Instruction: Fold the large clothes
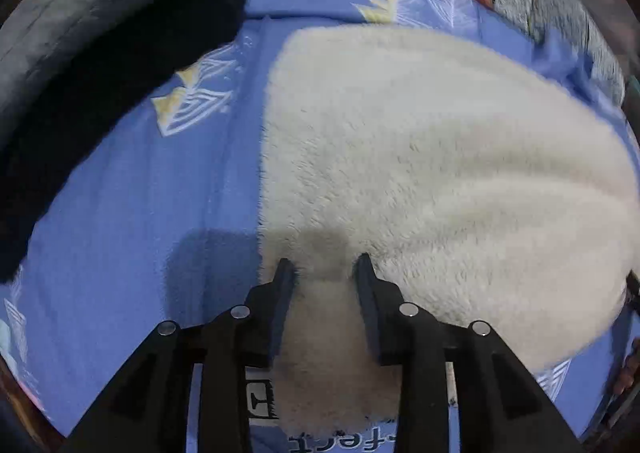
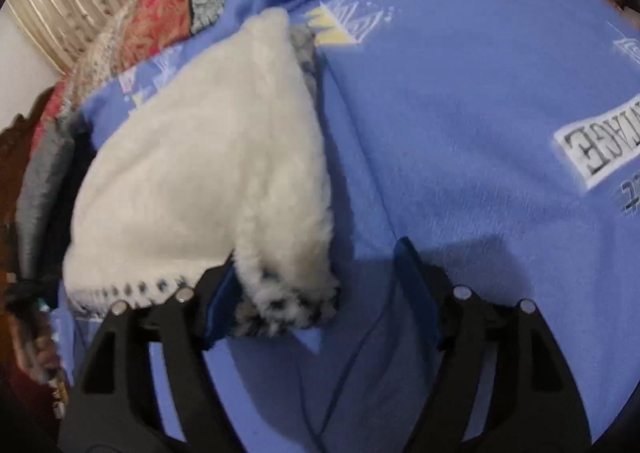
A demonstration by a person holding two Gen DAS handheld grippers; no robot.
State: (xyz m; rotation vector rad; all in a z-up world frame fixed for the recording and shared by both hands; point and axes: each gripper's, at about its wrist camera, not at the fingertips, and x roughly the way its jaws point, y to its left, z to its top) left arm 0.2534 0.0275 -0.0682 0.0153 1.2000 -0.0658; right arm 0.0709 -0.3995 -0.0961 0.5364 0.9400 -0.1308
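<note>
Blue fleece garment with cream sherpa lining (image 1: 420,157) fills both frames' centres, its lining fold between the left gripper's (image 1: 326,267) parted fingers, the right gripper's (image 2: 320,257) fingers spread wide over it.

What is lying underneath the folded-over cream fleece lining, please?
The blue printed fleece extends from under the cream lining on all sides; anything else beneath is covered.
</note>
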